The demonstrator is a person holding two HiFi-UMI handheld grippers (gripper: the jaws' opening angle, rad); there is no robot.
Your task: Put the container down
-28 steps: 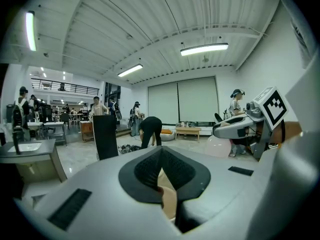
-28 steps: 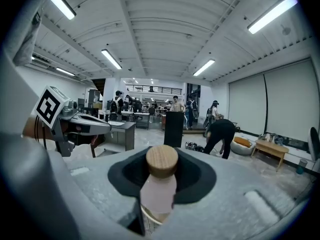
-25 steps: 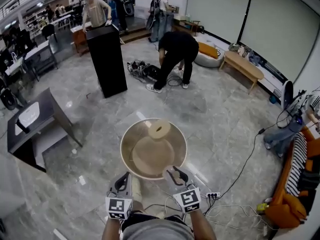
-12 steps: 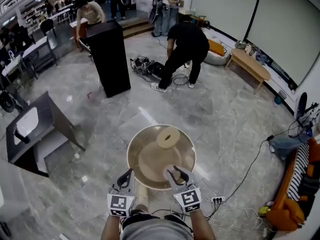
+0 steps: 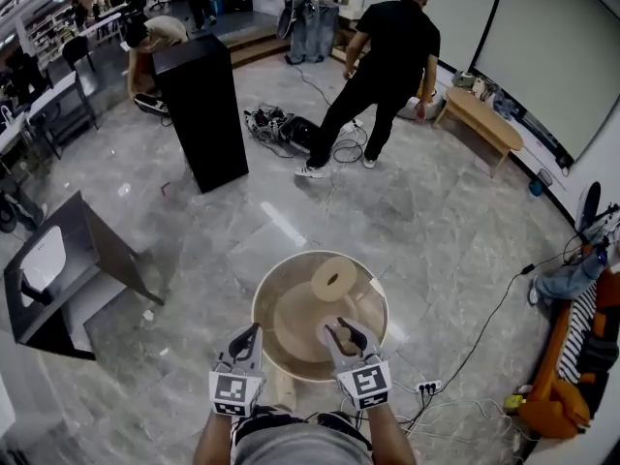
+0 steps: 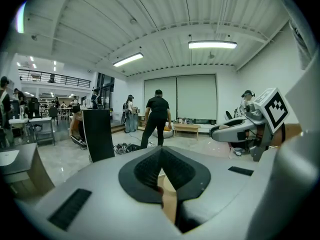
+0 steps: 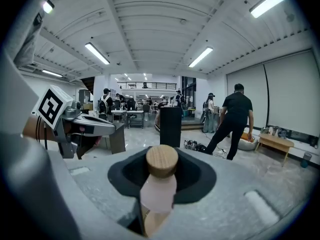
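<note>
Container (image 7: 159, 194) is standing upright, clamped in right tongs (image 5: 341, 333), hovering over round bench (image 5: 279, 303) straight below; left tongs (image 6: 163, 159) idling closed.

black pedestal (image 5: 201, 109), person standing (image 5: 383, 66), bench (image 5: 481, 124), perhaps cables (image 5: 281, 129)

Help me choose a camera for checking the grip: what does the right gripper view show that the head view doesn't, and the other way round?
Only the right gripper view: the container made out as a pale pink bottle with a wooden cap, clamped between the right gripper's jaws, plus the ceiling lights. Only the head view: the round table in front of the person, with a wooden ring on it. Both: the person in black and the black cabinet.
</note>
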